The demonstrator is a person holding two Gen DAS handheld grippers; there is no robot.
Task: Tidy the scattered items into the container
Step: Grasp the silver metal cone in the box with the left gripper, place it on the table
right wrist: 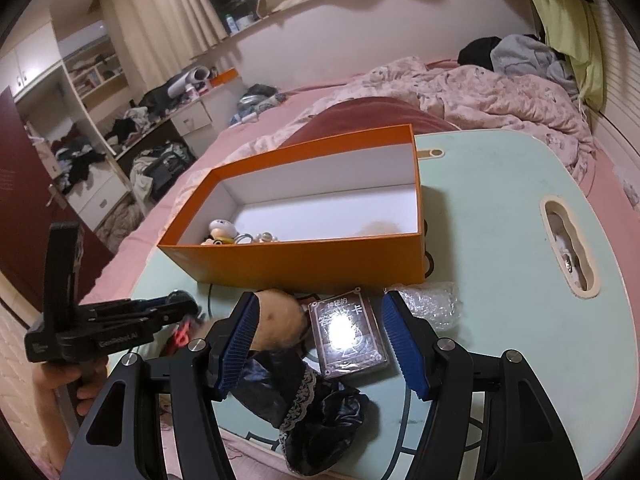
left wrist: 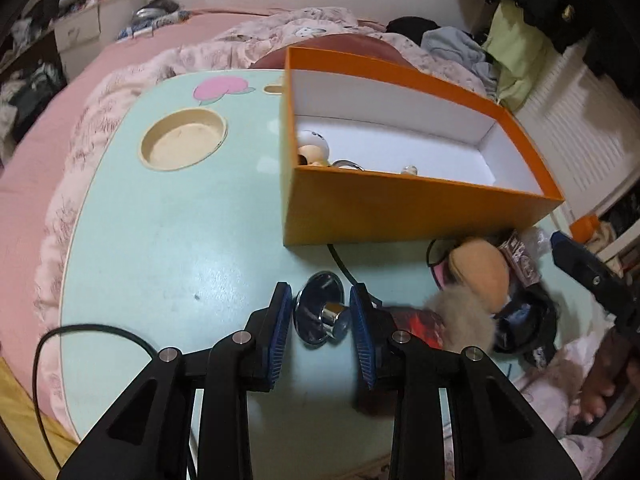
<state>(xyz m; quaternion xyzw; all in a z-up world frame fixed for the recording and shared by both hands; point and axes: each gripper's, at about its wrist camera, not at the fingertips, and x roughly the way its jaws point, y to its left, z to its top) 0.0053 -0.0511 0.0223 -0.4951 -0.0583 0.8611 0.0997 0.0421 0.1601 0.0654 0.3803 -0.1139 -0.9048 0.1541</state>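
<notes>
My left gripper [left wrist: 320,289] is shut on a shiny chrome disc with a stubby knob [left wrist: 322,314], just above the mint-green tabletop [left wrist: 160,240] and short of the orange box [left wrist: 400,208]. Inside the box [right wrist: 304,260], at its left end, lie a white toy figure [right wrist: 222,228] and a few small trinkets. My right gripper [right wrist: 320,300] stands open over a dark pack of cards [right wrist: 348,332], with a tan furry plush [right wrist: 280,320] by its left finger. A black lace-trimmed cloth [right wrist: 316,396] lies under it. In the right wrist view the left gripper [right wrist: 176,306] shows at the left.
A crinkled clear plastic bag [right wrist: 432,304] sits right of the cards. A red item [right wrist: 182,334] lies near the plush. The table has a round cup recess [left wrist: 184,144] and a slot [right wrist: 568,248]. A black cable [left wrist: 340,260] runs under the box. Pink bedding surrounds the table.
</notes>
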